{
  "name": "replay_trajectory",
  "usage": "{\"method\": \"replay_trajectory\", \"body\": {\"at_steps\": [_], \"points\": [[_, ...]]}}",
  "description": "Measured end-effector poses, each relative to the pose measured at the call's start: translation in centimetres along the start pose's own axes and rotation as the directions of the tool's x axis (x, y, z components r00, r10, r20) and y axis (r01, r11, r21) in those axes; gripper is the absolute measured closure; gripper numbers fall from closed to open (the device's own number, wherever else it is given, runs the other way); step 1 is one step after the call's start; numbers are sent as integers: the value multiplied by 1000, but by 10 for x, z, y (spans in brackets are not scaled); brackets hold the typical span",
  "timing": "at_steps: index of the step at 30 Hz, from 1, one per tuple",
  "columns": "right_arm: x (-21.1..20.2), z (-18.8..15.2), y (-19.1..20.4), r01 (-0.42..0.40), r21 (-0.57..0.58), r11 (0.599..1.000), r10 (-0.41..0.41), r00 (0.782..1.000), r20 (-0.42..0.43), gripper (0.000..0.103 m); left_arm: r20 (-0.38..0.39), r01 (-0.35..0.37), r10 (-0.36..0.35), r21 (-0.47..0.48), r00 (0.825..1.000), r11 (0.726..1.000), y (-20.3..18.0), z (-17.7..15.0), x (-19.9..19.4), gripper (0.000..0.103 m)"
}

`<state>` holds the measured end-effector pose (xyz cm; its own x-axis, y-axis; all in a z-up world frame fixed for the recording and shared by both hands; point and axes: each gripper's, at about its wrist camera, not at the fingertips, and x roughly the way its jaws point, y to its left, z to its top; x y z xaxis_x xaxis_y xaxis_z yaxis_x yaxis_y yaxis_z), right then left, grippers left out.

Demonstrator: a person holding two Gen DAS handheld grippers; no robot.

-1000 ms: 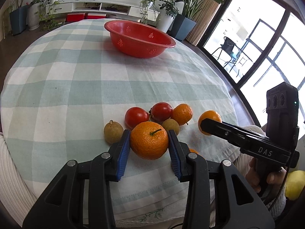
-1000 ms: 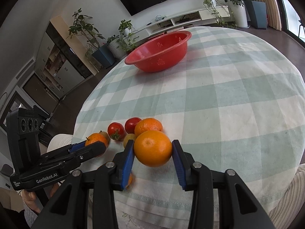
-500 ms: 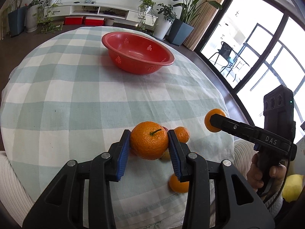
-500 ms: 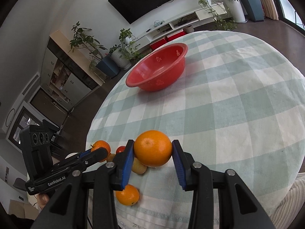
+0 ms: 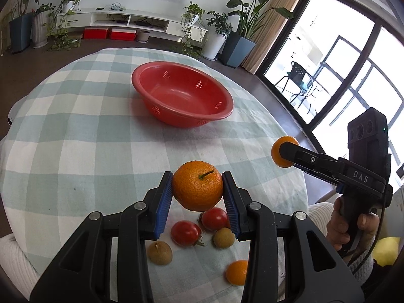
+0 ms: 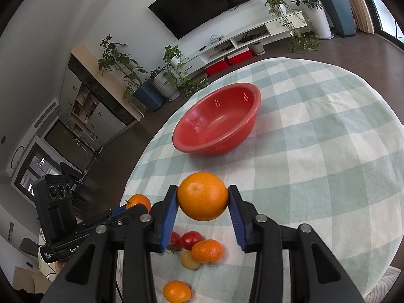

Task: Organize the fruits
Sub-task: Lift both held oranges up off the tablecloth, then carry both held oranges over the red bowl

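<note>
A stemmed orange (image 5: pixel 197 185) sits clamped between the blue pads (image 5: pixel 164 203) of the left gripper (image 5: pixel 197 194), its short green stalk turned up and to the right, the jaws closed just wide enough to pinch the fruit on both sides. It hangs clear of the cloth, above the near part of the round table (image 5: pixel 75 151), which wears a pale green and white check. The right gripper (image 6: pixel 202 203) grips a second, smoother orange (image 6: pixel 202 196) the same way — pads pressed flat against its left and right flanks, the fruit lifted off the table. In the left wrist view this gripper reaches in from the right, its black body slanting down toward a hand (image 5: pixel 351 229) wrapped round the grip, a knitted sleeve cuff below it. In the right wrist view the left gripper enters from the lower left, its fingers pointing up and right with the stemmed orange at their tip. Both tools tilt downward toward the table. Beneath the left gripper lies the rest of the fruit near the table's near edge: two red tomatoes (image 5: pixel 185 232) touching each other, two small brownish round fruits (image 5: pixel 159 252) beside them, and a small orange (image 5: pixel 237 272) further right. Farther off — past a stretch of bare cloth — stands a red perforated bowl (image 5: pixel 181 93), upright.
</note>
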<state>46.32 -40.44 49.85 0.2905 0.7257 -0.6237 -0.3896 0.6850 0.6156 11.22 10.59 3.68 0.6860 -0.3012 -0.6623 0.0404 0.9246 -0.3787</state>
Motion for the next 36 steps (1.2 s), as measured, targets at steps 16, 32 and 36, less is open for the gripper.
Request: {"method": "replay_trajectory", "body": {"at_steps": [16, 32, 36], "points": [[26, 33, -5, 7, -17, 1000, -7, 1000, -11, 61, 0, -2, 2, -19, 1000, 1000, 11, 34, 16, 67], [41, 46, -9, 5, -18, 1000, -6, 1000, -24, 61, -4, -4, 4, -6, 1000, 1000, 8, 51, 28, 67], [45, 49, -9, 7, -19, 1000, -7, 1000, -26, 61, -5, -3, 3, -5, 1000, 1000, 7, 56, 31, 67]]}}
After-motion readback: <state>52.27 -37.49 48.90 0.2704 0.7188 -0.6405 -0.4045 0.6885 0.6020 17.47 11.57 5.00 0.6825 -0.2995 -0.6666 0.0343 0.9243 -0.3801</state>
